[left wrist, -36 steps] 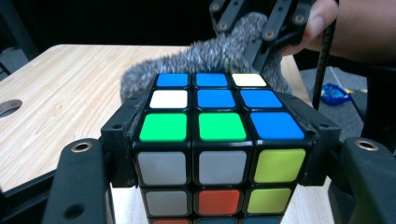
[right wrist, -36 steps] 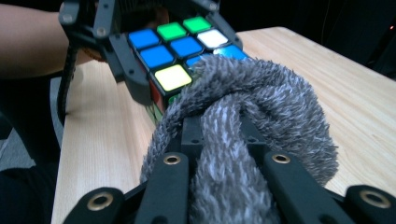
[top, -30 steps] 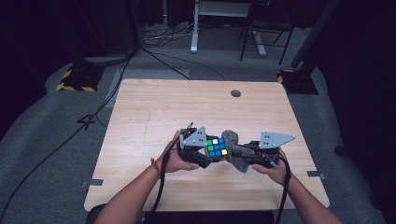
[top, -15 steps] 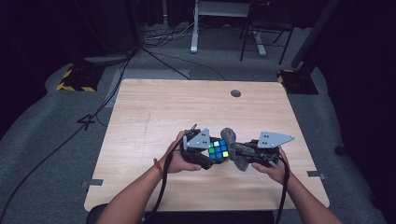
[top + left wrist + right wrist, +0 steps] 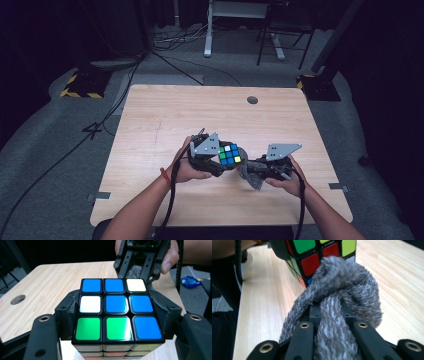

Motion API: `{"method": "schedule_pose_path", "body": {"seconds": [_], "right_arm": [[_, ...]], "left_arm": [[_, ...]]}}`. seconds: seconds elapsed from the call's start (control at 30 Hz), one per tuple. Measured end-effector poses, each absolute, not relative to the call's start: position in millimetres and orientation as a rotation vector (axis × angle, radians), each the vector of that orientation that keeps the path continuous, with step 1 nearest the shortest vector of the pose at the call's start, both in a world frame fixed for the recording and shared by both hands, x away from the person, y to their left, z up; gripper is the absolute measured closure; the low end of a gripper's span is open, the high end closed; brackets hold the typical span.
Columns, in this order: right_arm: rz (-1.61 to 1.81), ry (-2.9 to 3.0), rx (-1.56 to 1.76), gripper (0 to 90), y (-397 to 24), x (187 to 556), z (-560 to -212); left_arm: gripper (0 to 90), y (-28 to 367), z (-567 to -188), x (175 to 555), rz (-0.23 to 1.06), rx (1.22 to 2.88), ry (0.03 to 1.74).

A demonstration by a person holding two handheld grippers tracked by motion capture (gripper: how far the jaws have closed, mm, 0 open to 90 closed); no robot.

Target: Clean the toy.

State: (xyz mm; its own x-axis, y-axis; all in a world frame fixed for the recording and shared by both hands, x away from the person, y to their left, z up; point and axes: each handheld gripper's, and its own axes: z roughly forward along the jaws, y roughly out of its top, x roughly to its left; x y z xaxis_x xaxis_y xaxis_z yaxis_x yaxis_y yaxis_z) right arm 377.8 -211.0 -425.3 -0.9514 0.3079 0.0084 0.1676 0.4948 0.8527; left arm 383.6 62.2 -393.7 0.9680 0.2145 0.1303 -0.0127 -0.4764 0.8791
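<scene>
In the left gripper view the left tongs (image 5: pixel 117 322) clamp the cube (image 5: pixel 117 312) by its two sides, pads pressed flat against it, the blue, white and green face turned up toward the camera. Since a second ago these tongs have nipped in the last little bit, and the cube has shifted slightly rightward over the surface (image 5: pixel 165 125), toward the other hand. The grip now looks settled, so the cube is steadied for wiping.

In the right gripper view the right tongs (image 5: pixel 332 315) are closed on a bunched grey cloth (image 5: pixel 342 290), whose front fold touches the cube's lower corner beside a red tile. That contact suggests the wiping is under way or about to start.

In the high view both hands meet near the front middle of the surface, cube (image 5: pixel 229 154) held just above it, cloth (image 5: pixel 248 172) at its right. Farther back the surface is bare wood with a round hole (image 5: pixel 252 100).
</scene>
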Motion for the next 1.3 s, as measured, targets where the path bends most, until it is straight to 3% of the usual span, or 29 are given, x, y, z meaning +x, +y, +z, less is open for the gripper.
{"method": "schedule_pose_path", "body": {"seconds": [0.27,0.6,1.0,1.3], "right_arm": [[1.532,2.463,0.379,78.1,-217,367,-407],[1.399,2.529,0.481,78.0,-215,380,-425],[1.439,2.514,0.397,78.1,-210,372,-423],[1.5,2.438,0.431,78.1,-219,373,-415]], "left_arm": [[33.8,53,-406,383,0.235,2.096,0.134],[33.8,48,-398,373,0.199,2.054,0.087],[33.8,68,-399,390,0.3,2.057,0.203],[33.7,47,-415,385,0.209,2.091,0.173]]}}
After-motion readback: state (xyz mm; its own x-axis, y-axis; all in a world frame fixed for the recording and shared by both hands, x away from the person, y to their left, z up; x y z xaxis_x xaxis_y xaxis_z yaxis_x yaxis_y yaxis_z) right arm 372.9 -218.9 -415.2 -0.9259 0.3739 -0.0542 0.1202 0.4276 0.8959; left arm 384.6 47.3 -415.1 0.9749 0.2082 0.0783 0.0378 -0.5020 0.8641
